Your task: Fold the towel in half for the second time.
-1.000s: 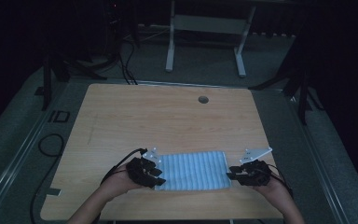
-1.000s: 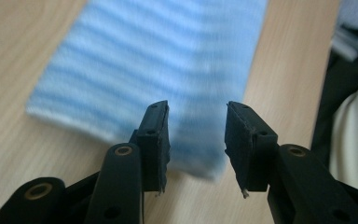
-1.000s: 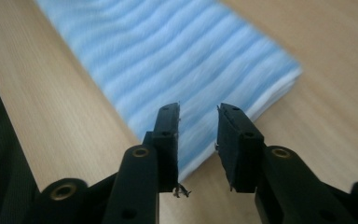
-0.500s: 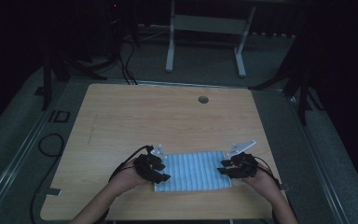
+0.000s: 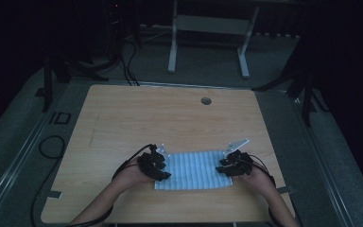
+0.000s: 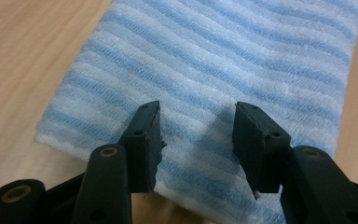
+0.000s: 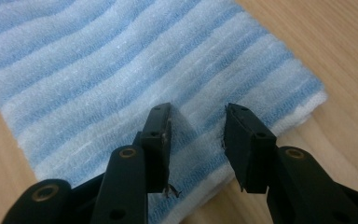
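Note:
A folded towel with blue and white stripes lies flat on the wooden table near its front edge. My left gripper hangs over the towel's left end. In the left gripper view the towel lies under the left gripper, whose jaws have just been opening; nothing is pinched between them. My right gripper is over the right end. In the right gripper view the towel lies beneath the right gripper, whose jaws have also just been opening, and the gap is bare.
A round cable hole sits in the table's far middle. A black cable loops on the floor at the left. A grey desk frame stands behind the table.
Both grippers have come down and slightly inward over the towel's ends, the right one more. Their jaws stand wider than before. The towel lies flat as it did.

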The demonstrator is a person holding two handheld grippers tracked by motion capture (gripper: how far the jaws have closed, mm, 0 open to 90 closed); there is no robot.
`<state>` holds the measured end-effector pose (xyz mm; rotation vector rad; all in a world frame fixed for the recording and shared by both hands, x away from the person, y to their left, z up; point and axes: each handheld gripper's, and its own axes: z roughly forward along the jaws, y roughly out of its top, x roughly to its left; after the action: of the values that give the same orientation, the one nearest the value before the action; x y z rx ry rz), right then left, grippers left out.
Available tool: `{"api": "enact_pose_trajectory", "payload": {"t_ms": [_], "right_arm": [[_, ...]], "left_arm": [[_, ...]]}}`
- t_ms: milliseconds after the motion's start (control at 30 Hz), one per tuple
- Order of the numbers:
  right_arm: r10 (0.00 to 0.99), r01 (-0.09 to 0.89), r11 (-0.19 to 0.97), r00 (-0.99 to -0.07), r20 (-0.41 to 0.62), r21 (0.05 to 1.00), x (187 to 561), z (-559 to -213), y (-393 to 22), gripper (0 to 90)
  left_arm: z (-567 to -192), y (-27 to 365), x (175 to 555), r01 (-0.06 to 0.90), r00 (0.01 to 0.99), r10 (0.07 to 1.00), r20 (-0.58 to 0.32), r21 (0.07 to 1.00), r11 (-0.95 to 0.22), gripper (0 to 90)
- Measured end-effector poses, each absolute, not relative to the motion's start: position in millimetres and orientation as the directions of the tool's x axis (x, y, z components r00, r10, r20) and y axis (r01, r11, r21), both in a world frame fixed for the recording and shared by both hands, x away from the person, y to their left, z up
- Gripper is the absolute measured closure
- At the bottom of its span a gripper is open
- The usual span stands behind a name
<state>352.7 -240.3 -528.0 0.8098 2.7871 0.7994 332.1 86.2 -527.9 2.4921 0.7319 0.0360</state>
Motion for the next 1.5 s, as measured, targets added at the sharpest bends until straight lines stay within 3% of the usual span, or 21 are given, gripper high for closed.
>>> {"api": "enact_pose_trajectory", "payload": {"t_ms": [1033, 1500], "right_arm": [[0.566, 0.484, 0.699, -0.824, 0.006, 0.526, 419.6, -528.7, -184.4, 60.3], [0.587, 0.51, 0.669, -0.809, 0.037, 0.541, 437.4, -529.6, -175.7, 58.8]], "left_arm": [[-524.7, 131.5, 406.7, 0.569, 0.802, 0.586, -0.118, 0.453, -0.687, 51.2], [-522.4, 137.0, 418.6, 0.585, 0.784, 0.613, -0.092, 0.439, -0.682, 50.6]]}}
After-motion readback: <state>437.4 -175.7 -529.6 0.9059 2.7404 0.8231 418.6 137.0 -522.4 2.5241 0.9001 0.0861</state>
